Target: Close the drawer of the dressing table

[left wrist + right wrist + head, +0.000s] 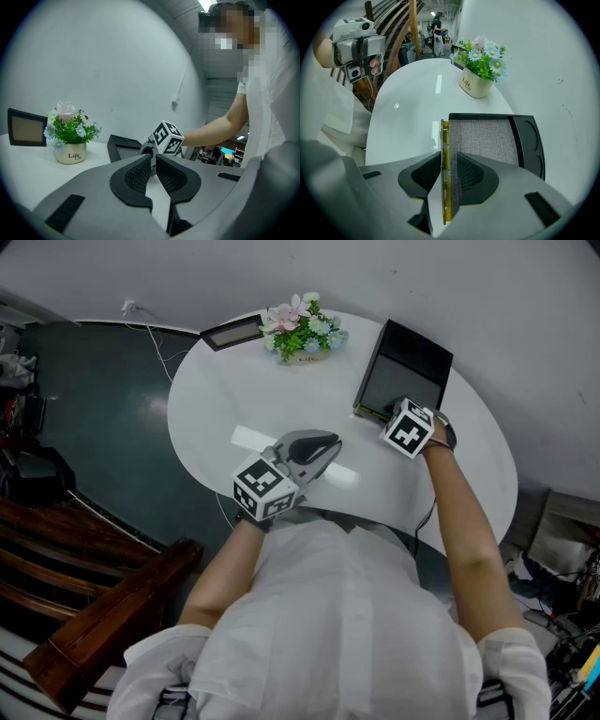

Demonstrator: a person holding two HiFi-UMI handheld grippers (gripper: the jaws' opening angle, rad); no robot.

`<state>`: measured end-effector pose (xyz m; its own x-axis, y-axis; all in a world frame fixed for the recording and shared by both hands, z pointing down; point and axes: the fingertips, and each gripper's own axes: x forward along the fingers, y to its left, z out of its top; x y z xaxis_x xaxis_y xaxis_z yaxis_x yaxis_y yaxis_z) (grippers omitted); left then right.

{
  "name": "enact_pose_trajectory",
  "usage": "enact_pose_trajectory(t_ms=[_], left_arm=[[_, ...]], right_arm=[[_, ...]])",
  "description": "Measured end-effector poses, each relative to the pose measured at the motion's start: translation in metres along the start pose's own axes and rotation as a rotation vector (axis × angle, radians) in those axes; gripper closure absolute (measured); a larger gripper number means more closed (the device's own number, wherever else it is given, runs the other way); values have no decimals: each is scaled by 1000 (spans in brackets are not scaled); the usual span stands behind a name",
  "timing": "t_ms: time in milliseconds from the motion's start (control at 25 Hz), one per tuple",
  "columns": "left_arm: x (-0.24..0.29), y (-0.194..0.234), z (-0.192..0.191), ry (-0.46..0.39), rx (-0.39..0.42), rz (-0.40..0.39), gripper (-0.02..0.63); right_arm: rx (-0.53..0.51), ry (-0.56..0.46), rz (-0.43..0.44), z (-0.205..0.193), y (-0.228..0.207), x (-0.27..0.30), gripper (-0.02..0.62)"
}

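Right gripper (pixel 449 158) straddles, unclamped, the thin yellow-edged drawer front (pixel 445 140) of the black, grey-topped dressing box (pixel 485 136) at the white round table's (pixel 244 390) 1 o'clock. Push squarely inward, avoiding skew. Left gripper (pixel 153 157) rests clenched, empty.

Table (pixel 216 409): is carrying all three things below.
Flower pot (pixel 303 334): is standing at the table's far edge.
Picture frame (pixel 234 332): is standing just left of the flower pot.
Drawer (pixel 412 367): is lying right of the flower pot.

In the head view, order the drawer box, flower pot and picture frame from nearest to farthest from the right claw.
1. Drawer box, directly at the right claw.
2. Flower pot, far edge, leftward.
3. Picture frame, farther left.
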<state>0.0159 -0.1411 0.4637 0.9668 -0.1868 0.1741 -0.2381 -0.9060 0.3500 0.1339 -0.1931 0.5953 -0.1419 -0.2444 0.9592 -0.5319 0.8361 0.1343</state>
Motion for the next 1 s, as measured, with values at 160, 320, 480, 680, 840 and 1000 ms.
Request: enact_pose_trajectory(t_ms=[160,320,480,680,840,1000], left_arm=[[0,-1,0,-1,0,1,561],[1,0,-1,-3,-3,1,561],[1,0,-1,-4,-3,0,561],[2,0,1,-5,-2,-4,561],[3,0,2,-6,-1,-6,561],[3,0,2,-7,1,-7,561]], right_arm=[[-10,-3,-16,2,-4,0,504],[-11,-3,-21,2,-7,1,518],[-5,-1,-17,2,-7,1,525],[6,2,-4,2,-6,0,525],[11,1,-1,2,-6,0,525],[10,2,-2,2,-6,0,525]])
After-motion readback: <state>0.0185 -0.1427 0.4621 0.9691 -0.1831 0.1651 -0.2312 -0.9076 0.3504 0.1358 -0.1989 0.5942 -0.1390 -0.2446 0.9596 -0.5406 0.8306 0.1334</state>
